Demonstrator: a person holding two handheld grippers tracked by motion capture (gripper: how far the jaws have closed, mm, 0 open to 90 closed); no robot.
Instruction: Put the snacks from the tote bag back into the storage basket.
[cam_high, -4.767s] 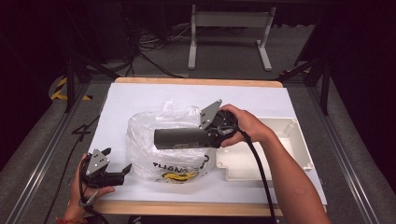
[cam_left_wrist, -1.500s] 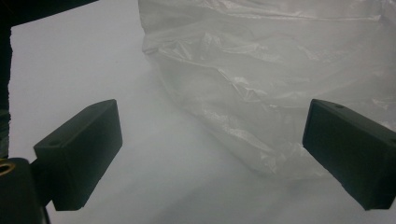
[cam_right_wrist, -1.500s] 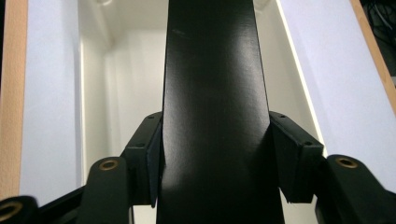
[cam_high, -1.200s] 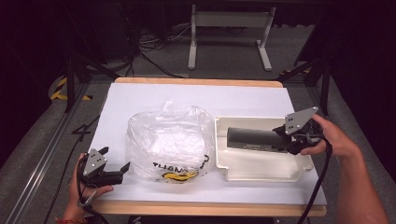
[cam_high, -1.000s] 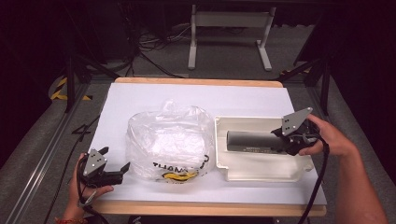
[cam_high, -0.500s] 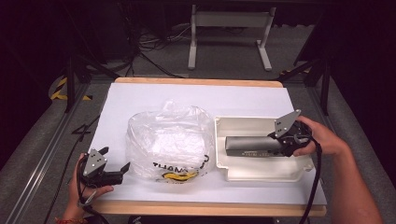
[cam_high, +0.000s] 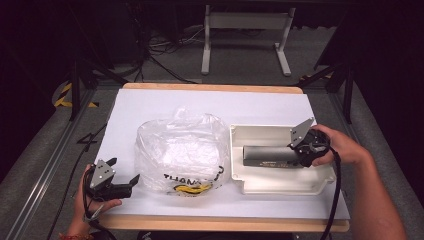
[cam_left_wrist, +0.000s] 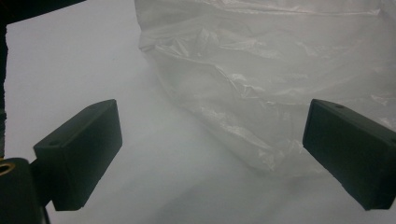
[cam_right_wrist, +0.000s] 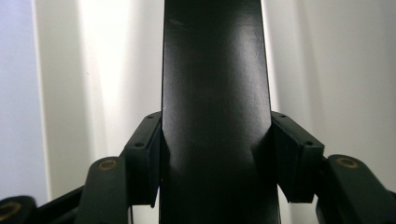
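Right gripper (cam_right_wrist: 215, 158) clamped — left gripper (cam_left_wrist: 210, 158) (agape)

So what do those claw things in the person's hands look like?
Both are black. The left claw ends in two chunky, blocky black pads, and the right claw has small round brass-coloured fittings on its arms. Each carries a grey three-cornered plate on top and trails a black cable. The forearms are bare, and the left wrist wears a thin reddish band.

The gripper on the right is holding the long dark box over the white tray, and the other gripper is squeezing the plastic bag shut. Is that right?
Not quite. The left gripper isn't squeezing the plastic bag: the left gripper view shows its jaws wide open, with the bag lying beyond them. The rest is right: the right gripper grips the long dark box over the white tray.
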